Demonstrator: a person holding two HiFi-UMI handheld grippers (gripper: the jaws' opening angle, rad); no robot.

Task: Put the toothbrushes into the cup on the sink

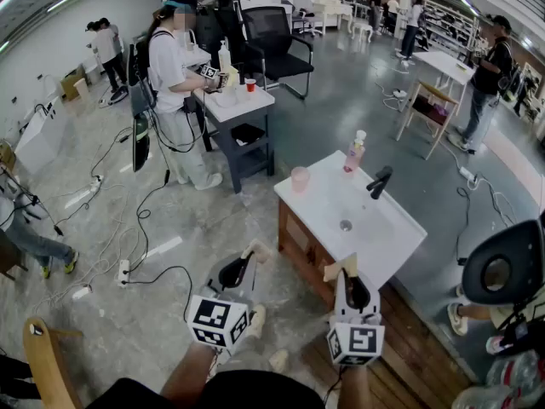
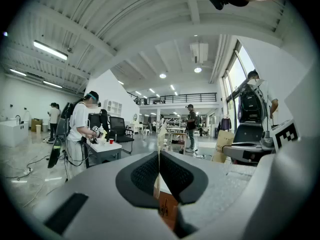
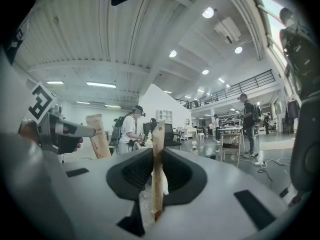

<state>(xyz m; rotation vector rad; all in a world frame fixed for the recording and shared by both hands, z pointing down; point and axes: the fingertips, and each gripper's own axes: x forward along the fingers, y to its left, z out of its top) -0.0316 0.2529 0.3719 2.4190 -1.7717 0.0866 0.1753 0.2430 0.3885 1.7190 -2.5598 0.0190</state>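
The left gripper (image 2: 159, 174) has its jaws clenched on a thin paper-wrapped toothbrush (image 2: 160, 144), seen edge-on. The right gripper (image 3: 156, 178) jaws grasp a 2nd wrapped toothbrush (image 3: 158, 149), standing upright. Both are in the air before the white sink worktop (image 1: 400, 233), well apart from the pink cup (image 1: 300, 179) on its far corner

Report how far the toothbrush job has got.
Done: nothing; no toothbrush stands out of the pink cup on the sink. In hand: the left claw is shut on one paper-wrapped toothbrush, the right claw on another, both short of the cup. Left: carry both over and drop them in.
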